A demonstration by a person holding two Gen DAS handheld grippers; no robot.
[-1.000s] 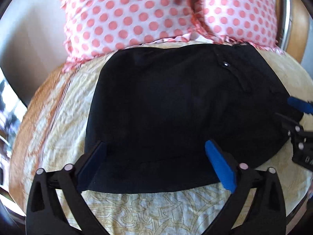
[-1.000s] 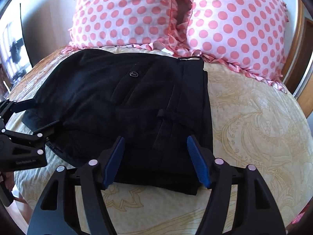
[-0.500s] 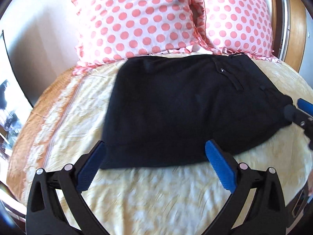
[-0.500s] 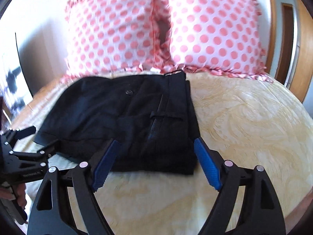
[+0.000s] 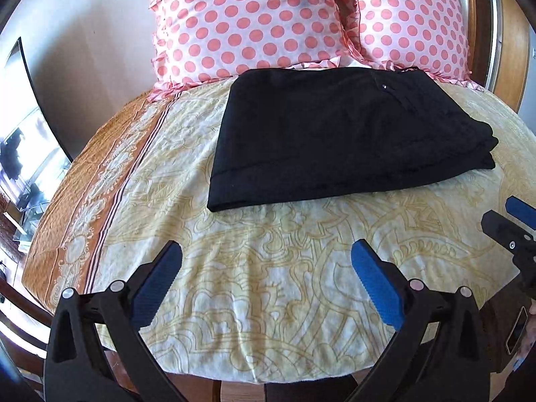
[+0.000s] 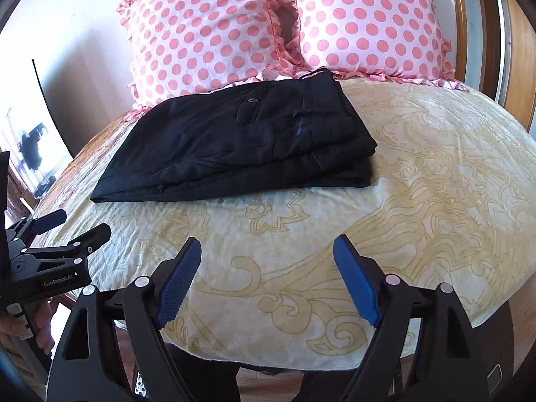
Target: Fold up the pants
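Observation:
The black pants (image 5: 338, 134) (image 6: 241, 140) lie folded into a flat stack on the bed, just in front of the pillows. My left gripper (image 5: 266, 278) hangs open over the sheet, well short of the pants, with nothing between its blue pads. My right gripper (image 6: 268, 276) is also open and empty, back from the stack's near edge. In the left wrist view the right gripper's fingers (image 5: 516, 224) show at the right edge. The right wrist view has the left gripper (image 6: 60, 234) at its left, held by a hand (image 6: 40, 331).
Two pink polka-dot pillows (image 5: 254, 23) (image 6: 365, 20) lean against the wall behind the pants. The cream patterned bedsheet (image 5: 268, 268) (image 6: 435, 174) has an orange border (image 5: 83, 194) on the left. The bed's near edge (image 6: 268, 358) lies just below both grippers.
Both grippers have pulled back from the pants towards the bed's near edge, leaving the folded stack on the sheet. The pants lay between the open jaws before; now bare sheet does.

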